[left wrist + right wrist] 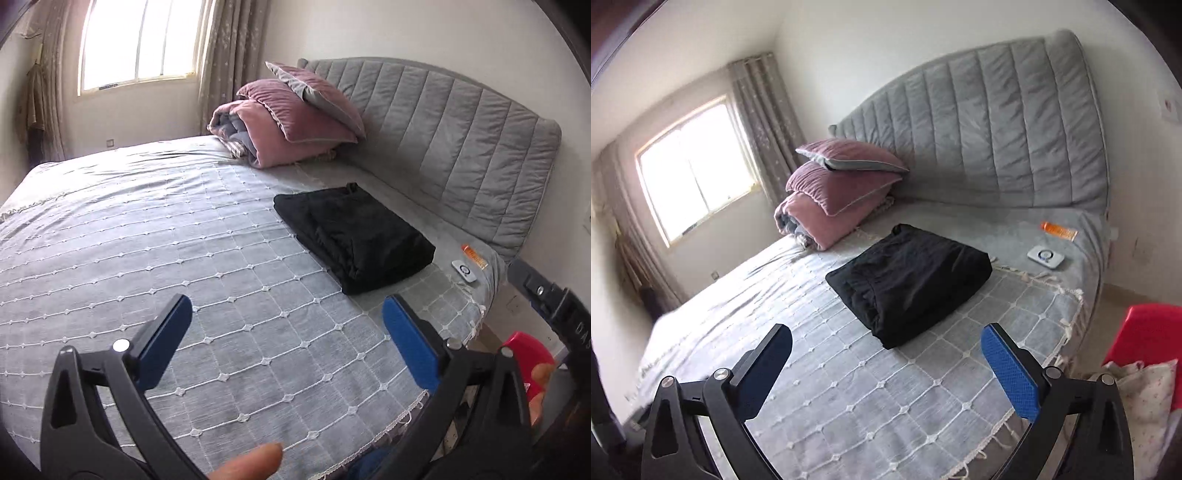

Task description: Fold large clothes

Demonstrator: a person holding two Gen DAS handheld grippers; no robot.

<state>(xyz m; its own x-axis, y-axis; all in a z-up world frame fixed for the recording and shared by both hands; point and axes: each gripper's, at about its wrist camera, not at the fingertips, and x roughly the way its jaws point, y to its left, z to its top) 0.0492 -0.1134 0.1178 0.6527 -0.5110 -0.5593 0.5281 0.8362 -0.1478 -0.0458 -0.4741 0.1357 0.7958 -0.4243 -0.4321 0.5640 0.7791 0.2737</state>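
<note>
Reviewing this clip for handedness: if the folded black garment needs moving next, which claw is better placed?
Right, marginally. The right claw is open and faces the folded black garment nearly head-on; from the left claw, also open and empty, it lies off to the right.

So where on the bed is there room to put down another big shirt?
The wide stretch of bedspread between the folded black garment and the window side is bare. The headboard end is crowded: pink pillows, the garment, a white device and an orange tube.
</note>
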